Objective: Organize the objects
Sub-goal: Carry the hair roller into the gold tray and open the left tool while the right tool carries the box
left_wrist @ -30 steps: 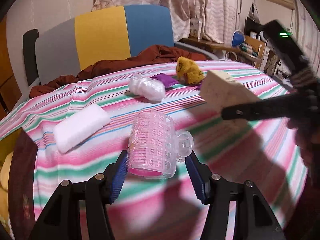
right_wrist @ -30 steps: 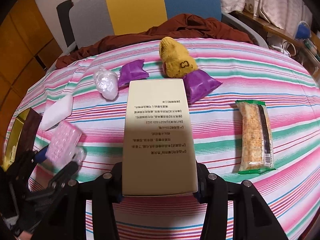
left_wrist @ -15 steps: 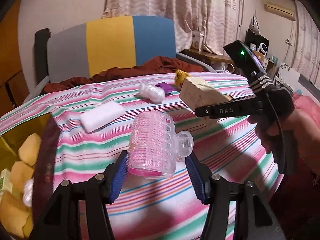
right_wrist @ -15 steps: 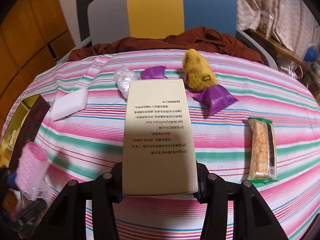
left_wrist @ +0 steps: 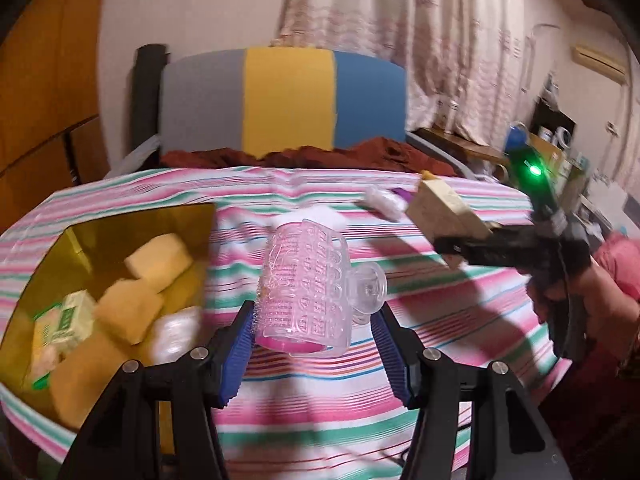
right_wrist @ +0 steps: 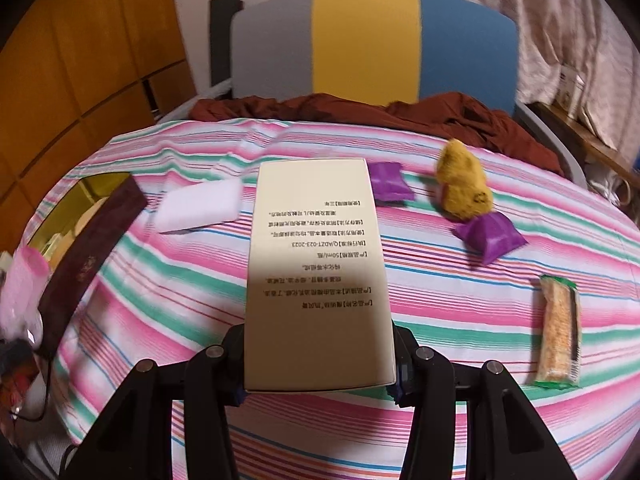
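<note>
1. Pink hair roller is clenched in the left gripper, in the air near the gold box.
2. Cream carton is grasped by the right gripper above the striped surface.
3. Done: sponges and a small green pack already lie in the box.
4. Left: white block, purple packets, yellow plush, cracker bar.

Two shiny purple foil packets, three yellow sponge blocks, one green-edged cracker bar.
</note>
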